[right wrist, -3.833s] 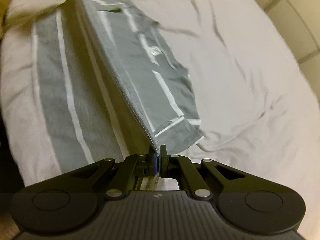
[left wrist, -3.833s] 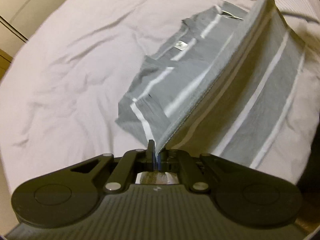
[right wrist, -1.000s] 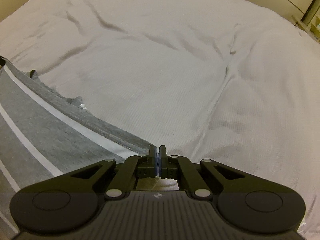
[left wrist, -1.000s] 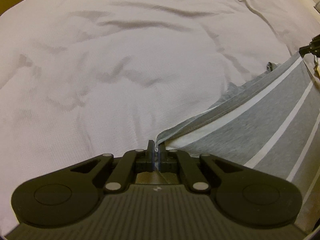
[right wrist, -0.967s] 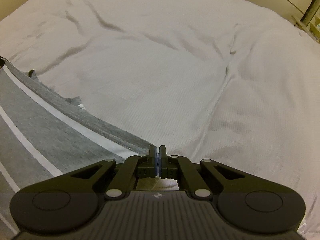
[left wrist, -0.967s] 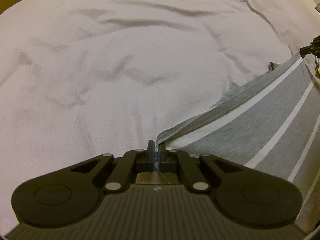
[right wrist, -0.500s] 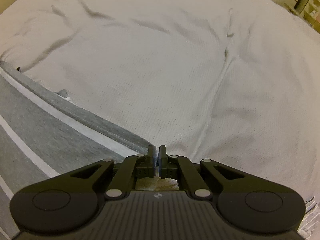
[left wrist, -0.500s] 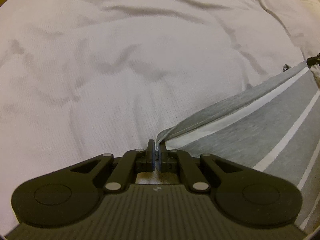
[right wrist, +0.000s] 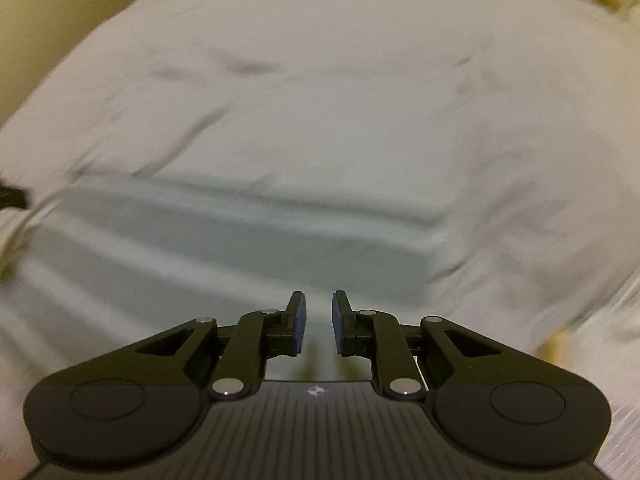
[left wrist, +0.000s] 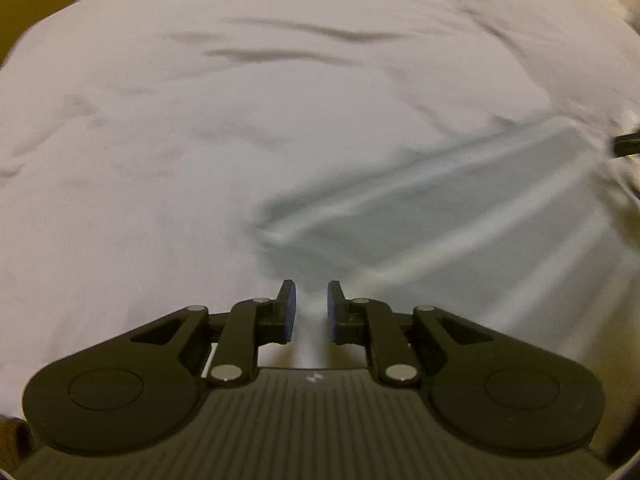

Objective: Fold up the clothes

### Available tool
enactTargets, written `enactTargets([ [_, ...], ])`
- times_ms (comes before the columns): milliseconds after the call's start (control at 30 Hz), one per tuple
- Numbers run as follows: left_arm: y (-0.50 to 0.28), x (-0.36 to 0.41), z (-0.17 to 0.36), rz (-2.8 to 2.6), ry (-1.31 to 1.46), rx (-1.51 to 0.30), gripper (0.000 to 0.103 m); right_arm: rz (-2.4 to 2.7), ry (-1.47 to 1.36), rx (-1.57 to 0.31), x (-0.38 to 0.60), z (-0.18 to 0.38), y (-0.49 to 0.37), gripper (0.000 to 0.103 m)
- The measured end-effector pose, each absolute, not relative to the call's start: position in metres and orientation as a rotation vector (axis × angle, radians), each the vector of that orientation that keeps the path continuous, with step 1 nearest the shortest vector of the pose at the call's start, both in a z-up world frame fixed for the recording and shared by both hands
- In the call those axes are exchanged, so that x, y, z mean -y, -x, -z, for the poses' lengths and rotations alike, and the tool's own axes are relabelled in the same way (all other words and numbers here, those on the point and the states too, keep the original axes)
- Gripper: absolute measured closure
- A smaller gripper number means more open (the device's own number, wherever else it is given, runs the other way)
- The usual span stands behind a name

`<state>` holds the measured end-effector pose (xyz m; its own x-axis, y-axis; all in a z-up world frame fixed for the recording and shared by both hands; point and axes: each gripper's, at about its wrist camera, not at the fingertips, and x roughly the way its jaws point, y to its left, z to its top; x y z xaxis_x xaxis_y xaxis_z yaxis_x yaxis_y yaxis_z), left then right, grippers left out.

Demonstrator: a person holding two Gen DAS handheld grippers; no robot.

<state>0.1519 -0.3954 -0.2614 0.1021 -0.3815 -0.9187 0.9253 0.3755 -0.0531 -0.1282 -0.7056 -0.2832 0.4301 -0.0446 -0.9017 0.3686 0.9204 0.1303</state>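
A grey shirt with white stripes (left wrist: pixel 448 216) lies folded flat on the white bedsheet (left wrist: pixel 200 140), blurred by motion. My left gripper (left wrist: pixel 308 300) is open just behind its near left corner, with nothing between the blue pads. In the right wrist view the same grey shirt (right wrist: pixel 224 236) spreads across the lower left, and my right gripper (right wrist: pixel 318 310) stands open behind its near right corner, holding nothing. The tip of the other gripper (left wrist: pixel 624 146) shows at the far right edge of the left wrist view.
The white bedsheet (right wrist: pixel 340 100) is wrinkled and stretches far beyond the shirt. A yellowish wall or cabinet (right wrist: pixel 60 8) borders the bed at the upper left of the right wrist view.
Both grippers were shut on the shirt's edge and have opened and let it go. The shirt now lies flat on the bed, and both grippers have drawn back from it.
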Motion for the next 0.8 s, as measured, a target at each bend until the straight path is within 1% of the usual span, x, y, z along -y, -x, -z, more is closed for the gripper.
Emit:
enactTargets([
  [67,-0.118,0.393,0.265,1.148,-0.670,-1.088,0.088,0.203,-0.361,-1.136,0.678,0.294,0.141,0.087],
  [200,-0.078,0.374,0.293,1.135,-0.819,-1.134,0.087,0.181,-0.398,-1.241,0.655,0.319,0.177,0.087],
  [300,-0.076,0.353,0.307,1.064,-0.836,-1.166,0.087,0.226,-0.372,-1.325,0.654,0.330,0.212,0.087],
  [433,-0.077,0.337,0.301,1.003,-0.861,-1.143,0.088,0.314,-0.346,-1.393,0.665,0.330,0.250,0.085],
  [500,-0.069,0.334,0.291,0.984,-0.898,-1.097,0.088,0.326,-0.335,-1.381,0.664,0.322,0.258,0.084],
  [533,-0.063,0.332,0.284,0.982,-0.922,-1.064,0.086,0.308,-0.316,-1.363,0.660,0.317,0.259,0.083],
  [667,-0.034,0.329,0.266,1.016,-0.974,-0.974,0.084,0.174,-0.248,-1.274,0.633,0.302,0.242,0.080],
  [800,-0.031,0.325,0.279,1.045,-1.011,-0.970,0.080,0.070,-0.257,-1.201,0.618,0.305,0.210,0.079],
])
